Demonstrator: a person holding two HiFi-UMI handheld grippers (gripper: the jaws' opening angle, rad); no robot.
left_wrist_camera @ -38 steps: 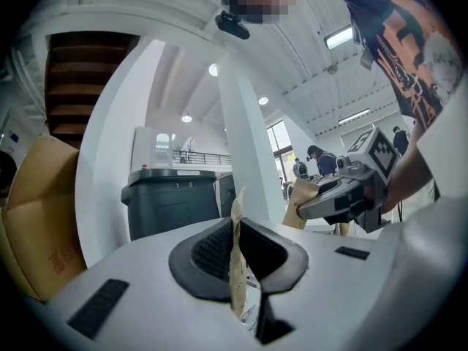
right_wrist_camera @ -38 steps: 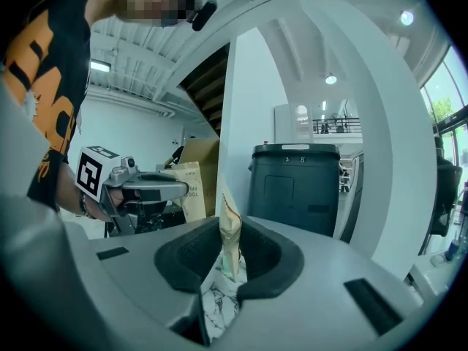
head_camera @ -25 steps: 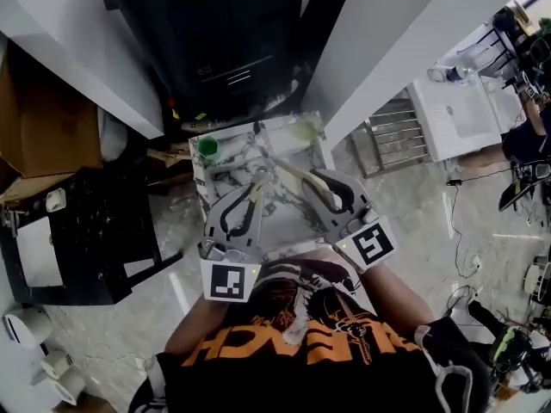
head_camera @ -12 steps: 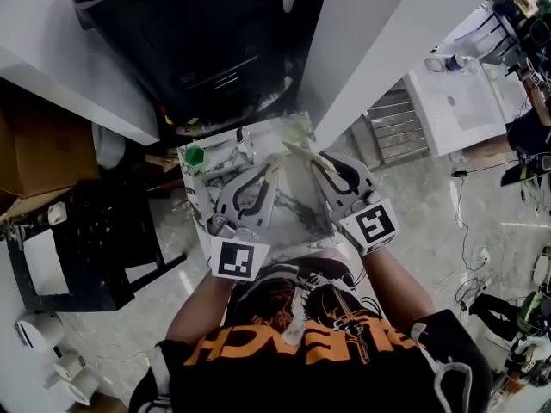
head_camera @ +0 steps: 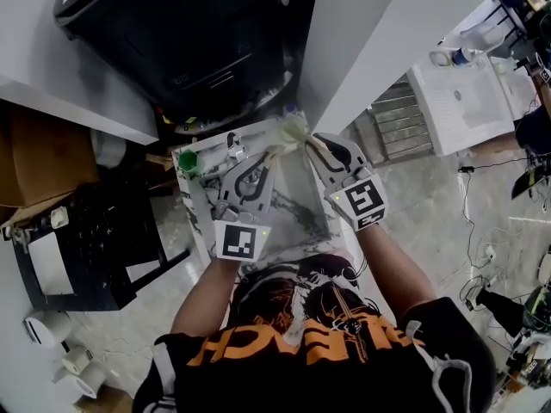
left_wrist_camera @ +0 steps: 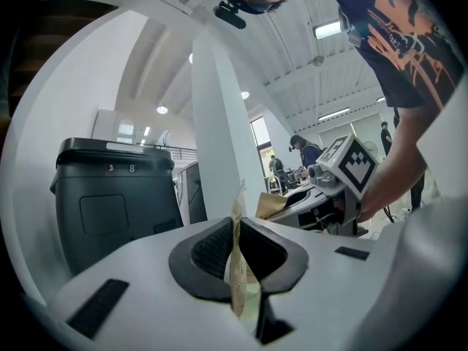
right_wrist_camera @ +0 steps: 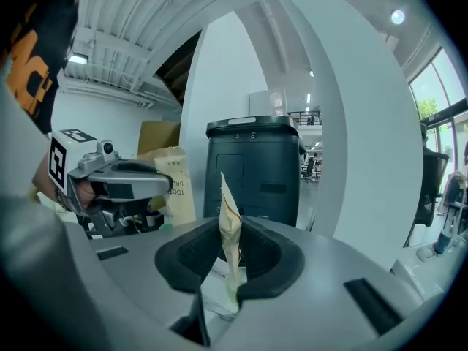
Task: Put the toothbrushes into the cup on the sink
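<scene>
Each gripper holds a toothbrush in a brown paper packet. My left gripper [head_camera: 274, 155] [left_wrist_camera: 235, 232] is shut on its packet [left_wrist_camera: 236, 258], which stands edge-on between the pads. My right gripper [head_camera: 312, 143] [right_wrist_camera: 232, 232] is shut on the other packet [right_wrist_camera: 229, 236]. Both hover over the marble sink top [head_camera: 297, 209], their tips close together near its back right corner. A pale green cup [head_camera: 294, 129] stands there, just beyond the packet ends. Across from the left gripper view's camera I see the right gripper [left_wrist_camera: 344, 172], and the right gripper view shows the left one [right_wrist_camera: 110, 180].
A small green object [head_camera: 188, 160] and a metal tap [head_camera: 233, 144] stand at the sink's back left. Behind the sink are a black bin [head_camera: 189, 33] and a white pillar [head_camera: 353, 41]. A black crate [head_camera: 95, 239] is on the left, a metal rack [head_camera: 400, 127] on the right.
Both grippers have moved away from the person, toward the back of the sink and the cup, still gripping their packets. Their tips have come closer together.
</scene>
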